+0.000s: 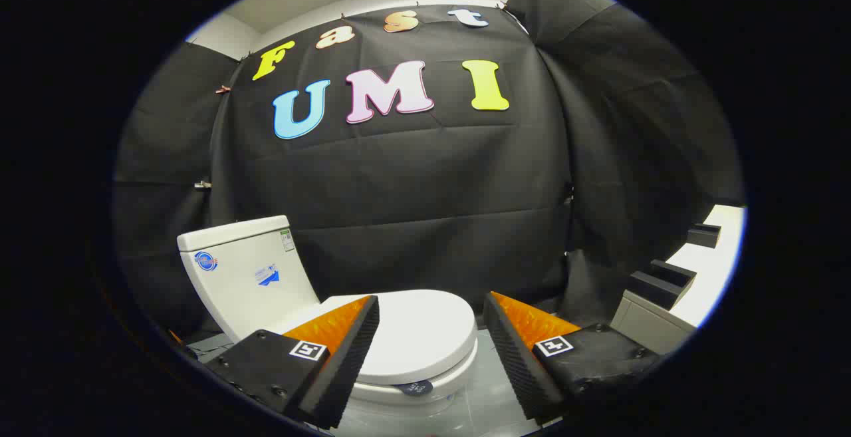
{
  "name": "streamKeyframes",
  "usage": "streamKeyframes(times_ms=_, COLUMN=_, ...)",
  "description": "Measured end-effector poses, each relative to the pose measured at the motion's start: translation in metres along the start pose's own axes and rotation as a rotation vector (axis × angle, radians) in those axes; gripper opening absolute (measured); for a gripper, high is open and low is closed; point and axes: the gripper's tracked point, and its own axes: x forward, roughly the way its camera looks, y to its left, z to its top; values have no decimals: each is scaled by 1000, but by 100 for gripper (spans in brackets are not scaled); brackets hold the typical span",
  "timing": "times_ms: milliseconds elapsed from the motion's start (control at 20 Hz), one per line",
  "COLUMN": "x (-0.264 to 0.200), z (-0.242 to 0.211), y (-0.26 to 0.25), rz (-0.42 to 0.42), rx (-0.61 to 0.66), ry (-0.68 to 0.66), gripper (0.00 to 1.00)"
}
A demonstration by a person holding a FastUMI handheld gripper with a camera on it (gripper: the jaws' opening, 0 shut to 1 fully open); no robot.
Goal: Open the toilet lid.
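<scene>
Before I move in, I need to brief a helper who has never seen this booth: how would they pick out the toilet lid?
Find the white toilet tank against the black cloth wall. In front of it lies the toilet lid, closed flat, showing between the gripper's open fingers. It is the smooth white oval on top, above the bowl rim.

Black cloth wall [425, 197] drapes the booth, a grey floor [485, 397] below and a white counter [711, 271] alongside.
</scene>
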Motion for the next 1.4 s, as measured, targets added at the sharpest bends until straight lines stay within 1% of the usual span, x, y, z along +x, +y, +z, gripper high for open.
streamKeyframes(times_ms=600, x=-3, z=-7, y=8, rz=17, rx=-54, ry=21, gripper=98)
streamKeyframes(times_ms=1200, x=-3, z=-8, y=5, rz=18, rx=-39, ry=37, gripper=98)
streamKeyframes(times_ms=1400, x=-2, z=-22, y=4, rz=19, rx=-39, ry=74, gripper=98)
